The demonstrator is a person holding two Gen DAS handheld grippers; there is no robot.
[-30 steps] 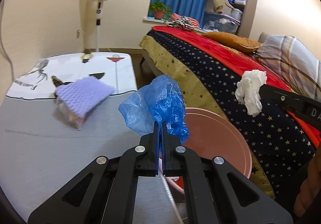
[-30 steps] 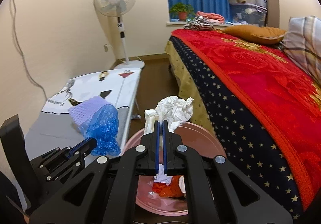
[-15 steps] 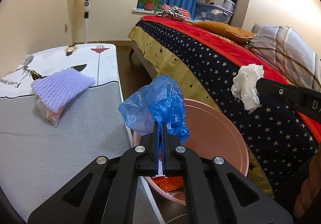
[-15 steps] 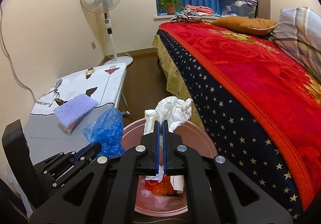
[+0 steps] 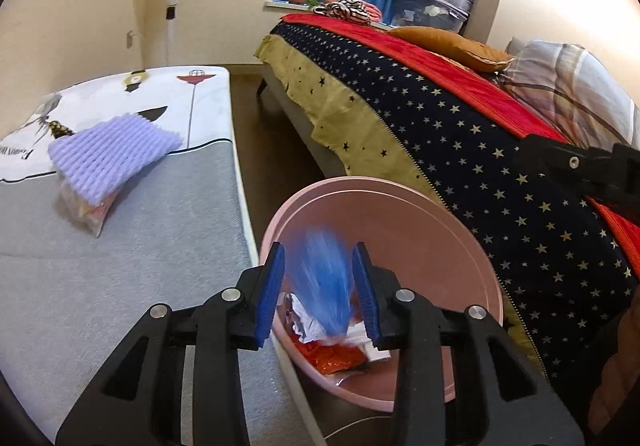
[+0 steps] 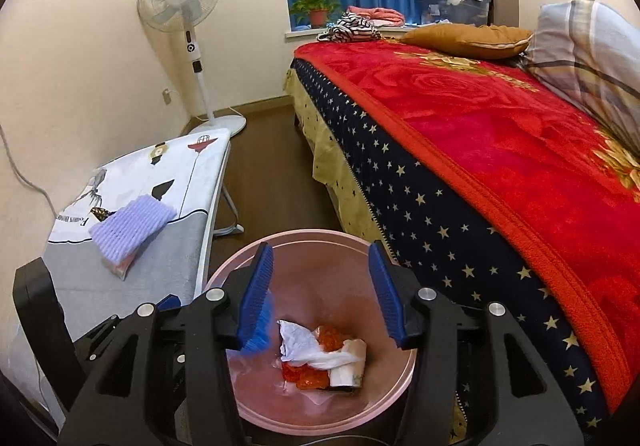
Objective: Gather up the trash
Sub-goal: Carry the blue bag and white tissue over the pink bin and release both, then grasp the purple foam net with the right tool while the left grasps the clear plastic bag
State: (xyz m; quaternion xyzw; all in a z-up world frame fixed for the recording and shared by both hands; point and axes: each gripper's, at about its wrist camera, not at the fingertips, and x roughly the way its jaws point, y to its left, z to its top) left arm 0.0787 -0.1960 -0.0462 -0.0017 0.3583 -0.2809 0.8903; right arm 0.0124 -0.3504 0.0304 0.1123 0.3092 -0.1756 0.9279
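Observation:
Both grippers hang over the pink bin (image 5: 400,186), and the jaws of both are opening. The blue plastic bag (image 5: 326,286) is a falling blur between the pads of my left gripper (image 5: 319,250), and they do not press on it. My right gripper (image 6: 321,248) holds nothing. The white tissue (image 6: 304,342) lies in the pink bin (image 6: 320,235) on orange and white scraps, with the blue bag (image 6: 260,340) dropping beside it. In the left wrist view the right gripper's finger (image 5: 576,166) reaches in from the right.
To the left is a grey ironing board (image 5: 120,246) with a purple foam net (image 5: 108,154) lying on a clear packet. The bed with its red and starred blanket (image 6: 500,134) flanks the bin on the right. A standing fan (image 6: 180,2) is by the far wall.
Both grippers have opened. The blue bag has left the left jaws and falls into the bin. The white tissue has dropped from the right jaws into the bin.

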